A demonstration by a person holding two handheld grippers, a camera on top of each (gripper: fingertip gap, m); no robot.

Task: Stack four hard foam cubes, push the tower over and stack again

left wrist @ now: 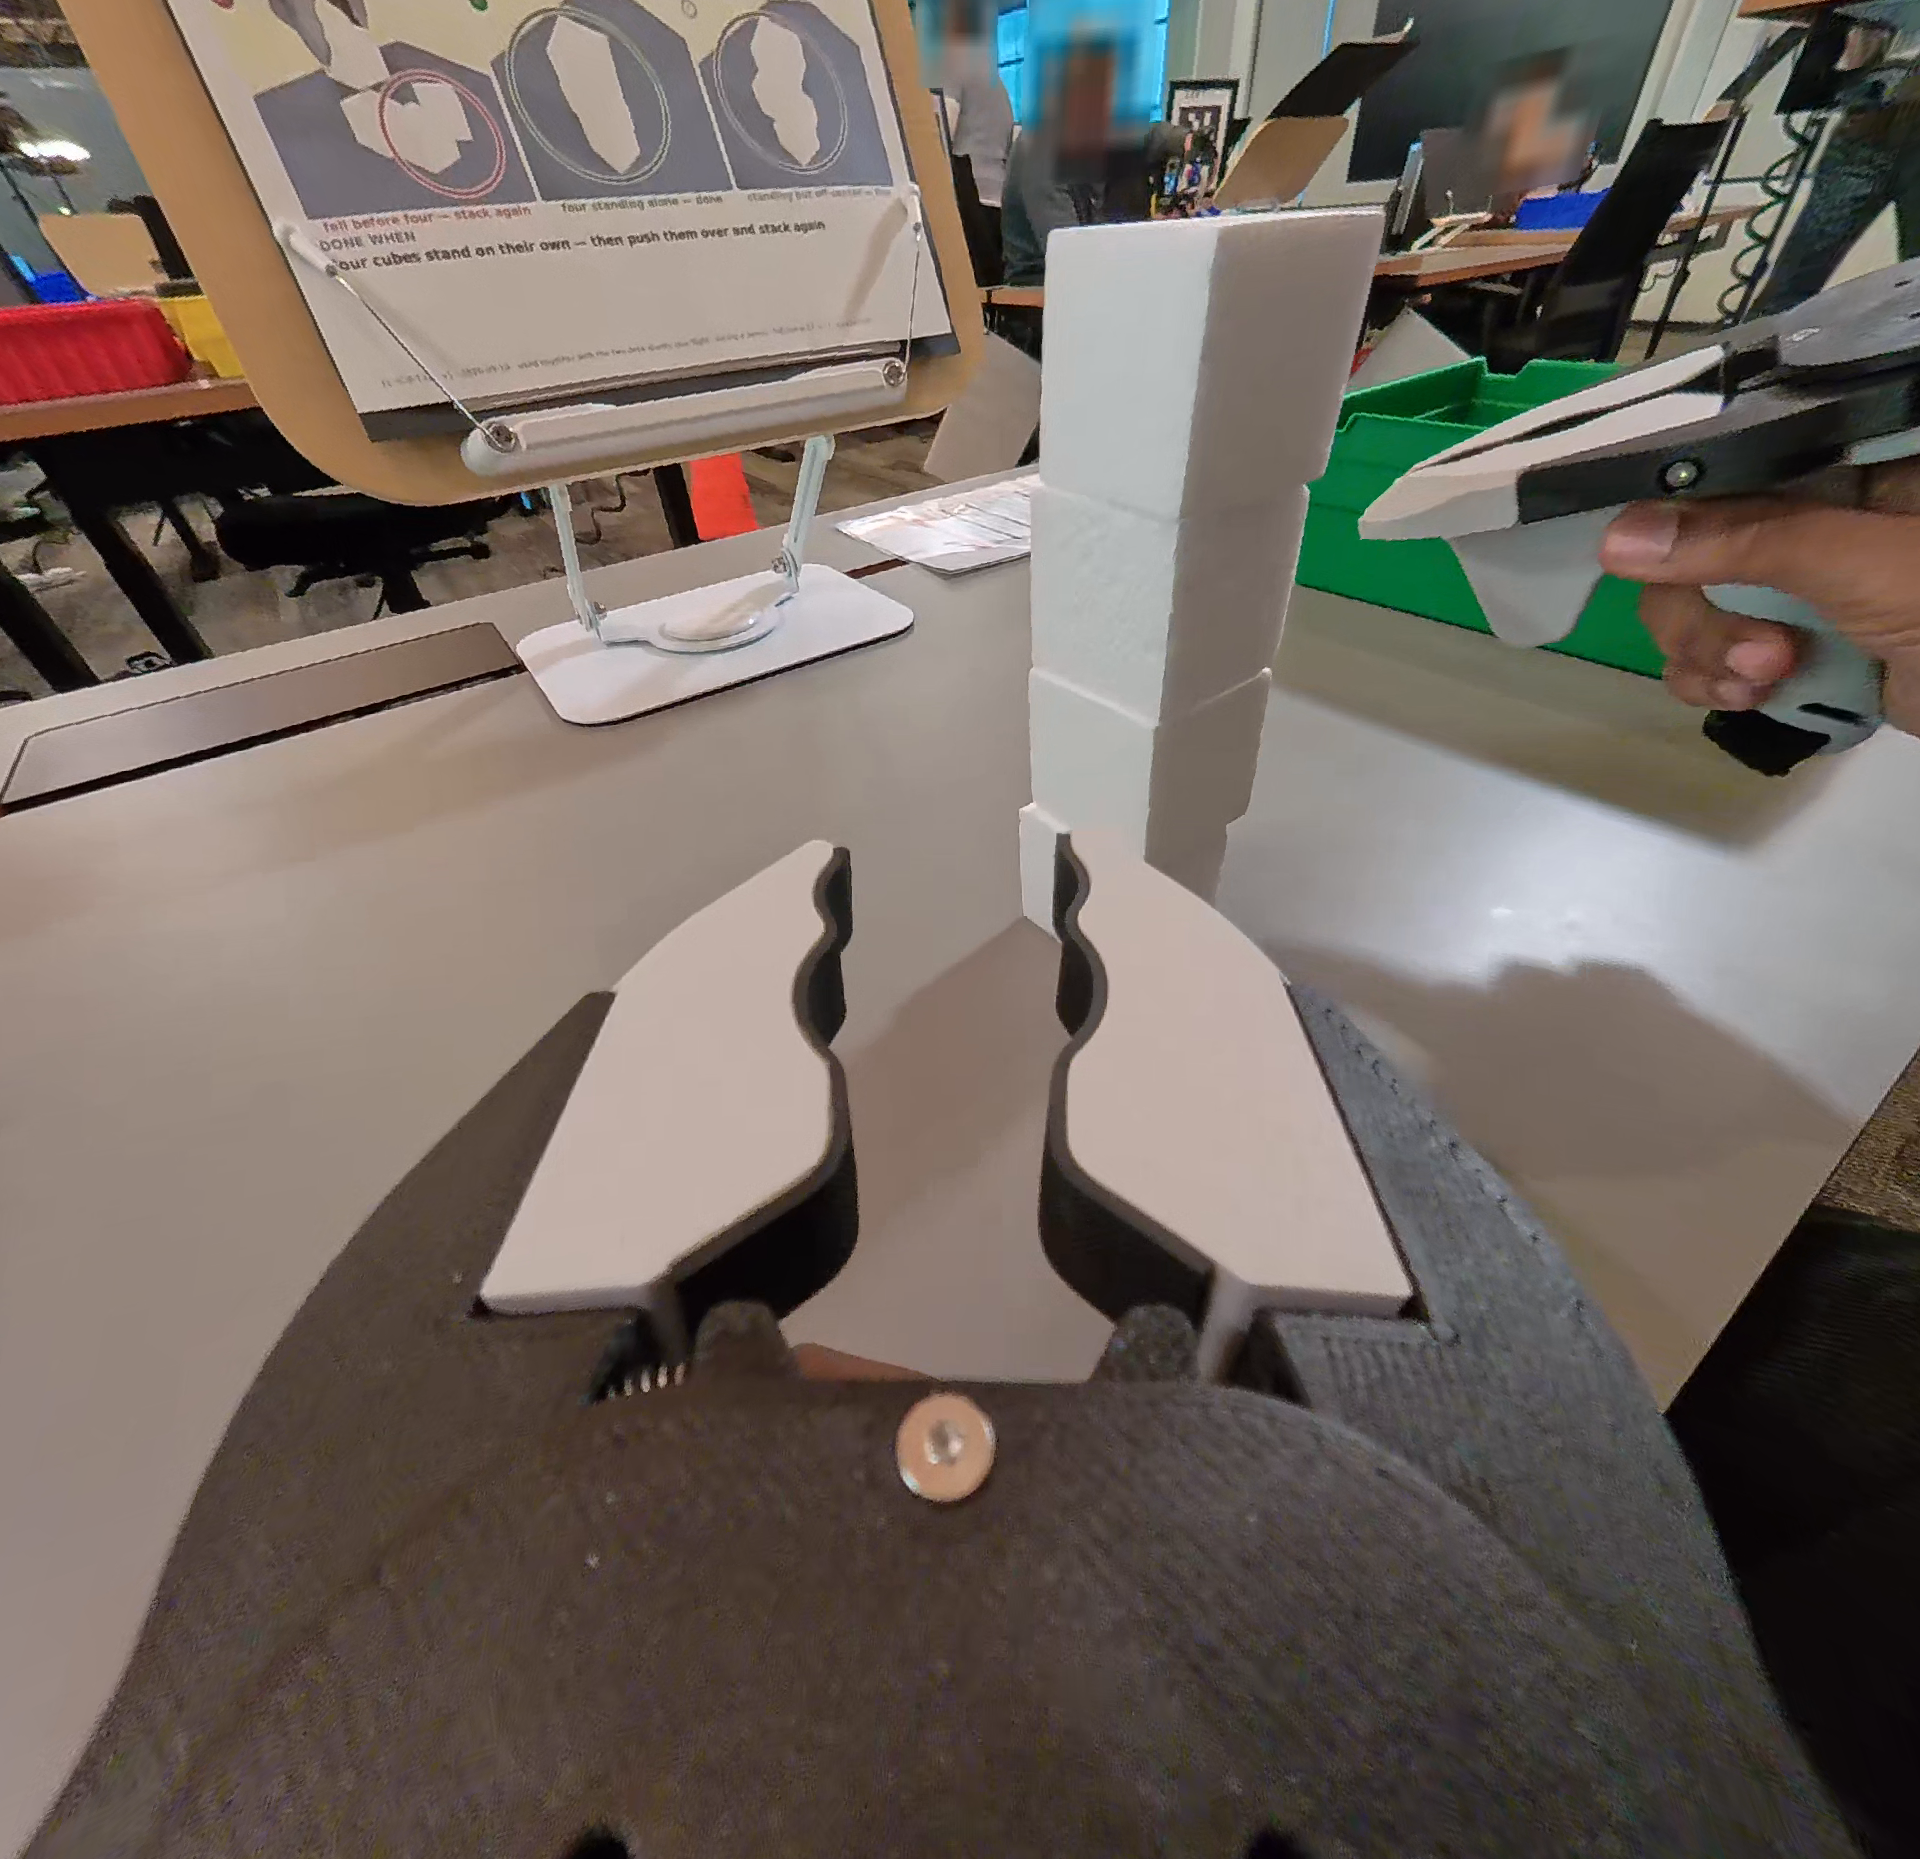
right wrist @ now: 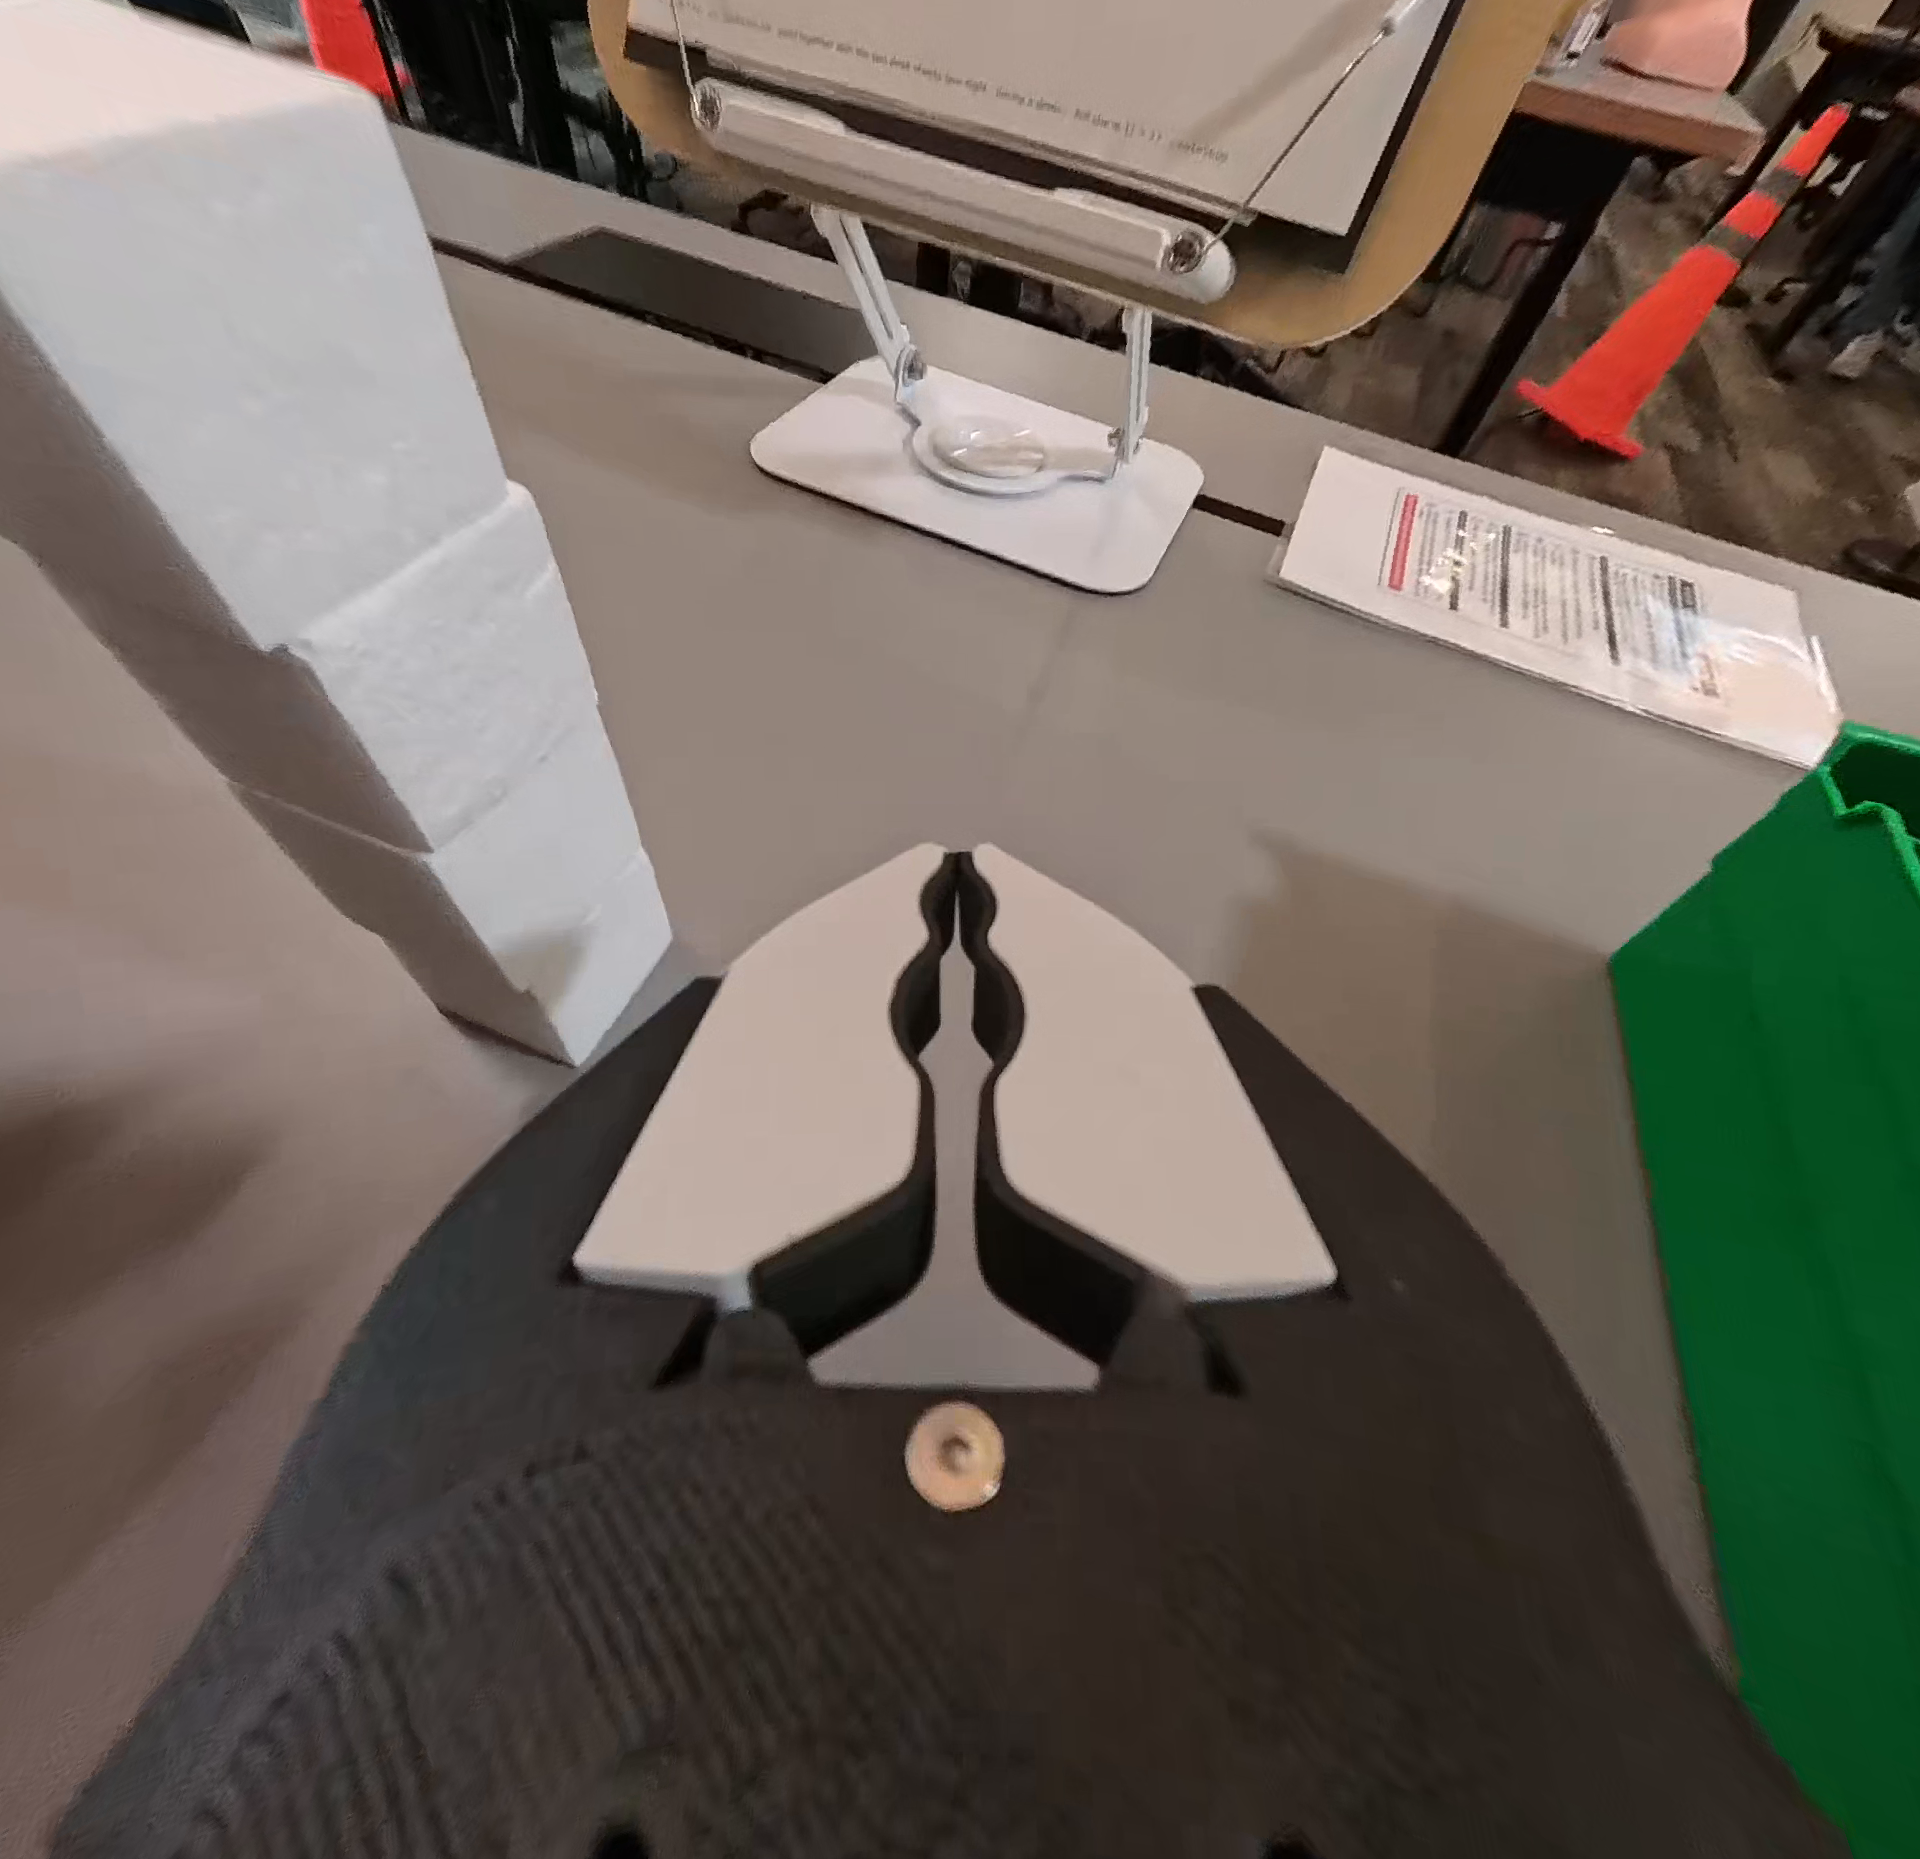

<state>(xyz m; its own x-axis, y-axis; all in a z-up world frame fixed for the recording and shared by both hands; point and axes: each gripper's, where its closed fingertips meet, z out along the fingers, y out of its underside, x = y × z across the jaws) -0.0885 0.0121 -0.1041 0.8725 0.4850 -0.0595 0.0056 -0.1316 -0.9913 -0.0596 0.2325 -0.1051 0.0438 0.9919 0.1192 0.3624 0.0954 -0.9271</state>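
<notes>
A tower of white foam cubes (left wrist: 1174, 562) stands upright on the grey table (left wrist: 312, 926); its cubes sit slightly twisted against each other. It also shows at the left of the right wrist view (right wrist: 312, 583). My left gripper (left wrist: 951, 874) is open and empty, low in front of the tower's base, its right fingertip overlapping the bottom cube. My right gripper (right wrist: 958, 859) is shut and empty, to the right of the tower. It shows in the left wrist view (left wrist: 1382, 516) with a hand on it, beside the tower's upper half, apart from it.
A document stand (left wrist: 582, 251) with an instruction sheet stands at the back of the table. A green bin (right wrist: 1787, 1238) sits at the right. A laminated sheet (right wrist: 1558, 604) lies behind the bin. An orange cone (right wrist: 1652, 323) stands on the floor beyond.
</notes>
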